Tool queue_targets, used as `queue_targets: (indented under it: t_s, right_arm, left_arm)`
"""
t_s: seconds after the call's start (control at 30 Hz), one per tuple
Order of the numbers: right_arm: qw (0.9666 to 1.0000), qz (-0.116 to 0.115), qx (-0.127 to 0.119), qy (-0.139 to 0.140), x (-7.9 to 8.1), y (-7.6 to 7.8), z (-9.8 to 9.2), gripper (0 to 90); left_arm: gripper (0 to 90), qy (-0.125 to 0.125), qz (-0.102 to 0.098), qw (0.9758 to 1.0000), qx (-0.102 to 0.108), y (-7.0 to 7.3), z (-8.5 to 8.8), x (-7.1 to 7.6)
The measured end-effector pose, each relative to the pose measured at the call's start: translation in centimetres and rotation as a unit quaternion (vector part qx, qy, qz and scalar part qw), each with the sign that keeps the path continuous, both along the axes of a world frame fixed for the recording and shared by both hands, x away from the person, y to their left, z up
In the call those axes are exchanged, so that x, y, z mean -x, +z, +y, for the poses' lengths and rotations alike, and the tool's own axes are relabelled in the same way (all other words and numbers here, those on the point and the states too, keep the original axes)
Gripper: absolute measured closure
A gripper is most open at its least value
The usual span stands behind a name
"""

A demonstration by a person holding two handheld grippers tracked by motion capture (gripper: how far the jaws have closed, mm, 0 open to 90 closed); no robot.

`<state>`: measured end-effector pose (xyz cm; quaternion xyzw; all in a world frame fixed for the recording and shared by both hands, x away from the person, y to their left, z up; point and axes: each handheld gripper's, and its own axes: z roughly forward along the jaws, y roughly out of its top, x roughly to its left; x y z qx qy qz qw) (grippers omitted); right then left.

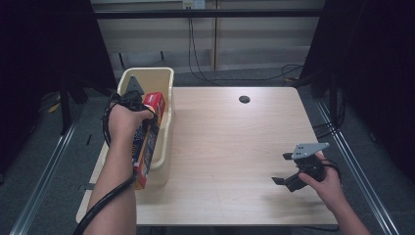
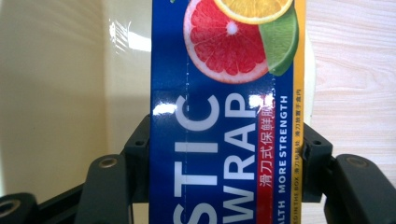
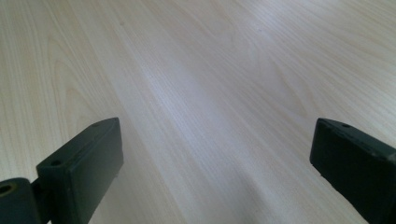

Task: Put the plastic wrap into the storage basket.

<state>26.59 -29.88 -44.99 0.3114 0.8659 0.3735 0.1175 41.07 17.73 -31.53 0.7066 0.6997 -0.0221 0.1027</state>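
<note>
Fingers (image 2: 135,154) of the left gripper (image 1: 142,105) pinch a long blue box of plastic wrap (image 2: 224,140) across its narrow width, one black pad pressed against each long side. From above, the box (image 1: 147,142) lies slanted in a cream plastic bin (image 1: 164,78), its red end raised at the gripper and its lower end sticking out over the bin's near rim. That bin sits along the left edge of a pale wooden table (image 1: 230,147). Well to the right of the bin, near the table's front right corner, the right gripper (image 1: 281,169) hangs just above bare wood. Its fingers (image 3: 79,168) are spread wide apart, with nothing between them.
</note>
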Motion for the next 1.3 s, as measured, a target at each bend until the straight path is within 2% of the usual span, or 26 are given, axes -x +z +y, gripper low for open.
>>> queue_targets:
  t_s: [0.1,0.37,0.53,0.9,0.97,1.0,1.1,1.17,1.3]
  right_arm:
    - [1.0000,-0.002,0.001,0.000,0.0,0.0,0.0,2.5]
    - [1.0000,0.000,0.001,0.000,0.0,0.0,0.0,2.5]
    - [1.0000,-0.003,0.001,-0.001,0.0,-0.1,0.0,2.5]
    - [1.0000,-0.003,0.003,-0.002,0.0,-0.1,0.0,2.6]
    - [1.0000,-0.003,0.004,-0.002,0.0,-0.1,0.0,2.6]
    - [1.0000,-0.006,0.003,-0.002,0.0,-0.1,0.0,2.6]
    - [1.0000,-0.003,0.003,-0.003,0.0,-0.1,0.0,2.6]
    - [1.0000,-0.003,0.002,-0.002,0.0,-0.1,0.0,2.6]
    - [1.0000,0.000,0.003,-0.001,0.0,-0.1,0.0,2.6]
  left_arm:
    - [39.8,-0.003,0.005,1.0000,0.005,-0.2,0.1,0.0]
    - [39.8,0.000,0.001,1.0000,0.001,-0.4,0.1,0.0]
    - [39.7,-0.008,0.007,0.9999,-0.002,-0.5,0.1,0.0]
    - [39.6,-0.003,0.010,0.9999,-0.002,-1.0,-0.1,-0.2]
    - [39.5,-0.011,0.017,0.9998,-0.004,-1.0,-0.1,-0.3]
    - [39.4,-0.006,0.012,0.9999,-0.004,-1.2,-0.2,-0.3]
    - [39.4,-0.008,0.022,0.9997,0.001,-1.2,-0.2,-0.3]
    - [39.4,-0.008,0.022,0.9997,-0.005,-1.3,-0.2,-0.4]
    - [39.3,-0.012,0.026,0.9996,-0.005,-1.6,-0.2,-0.5]
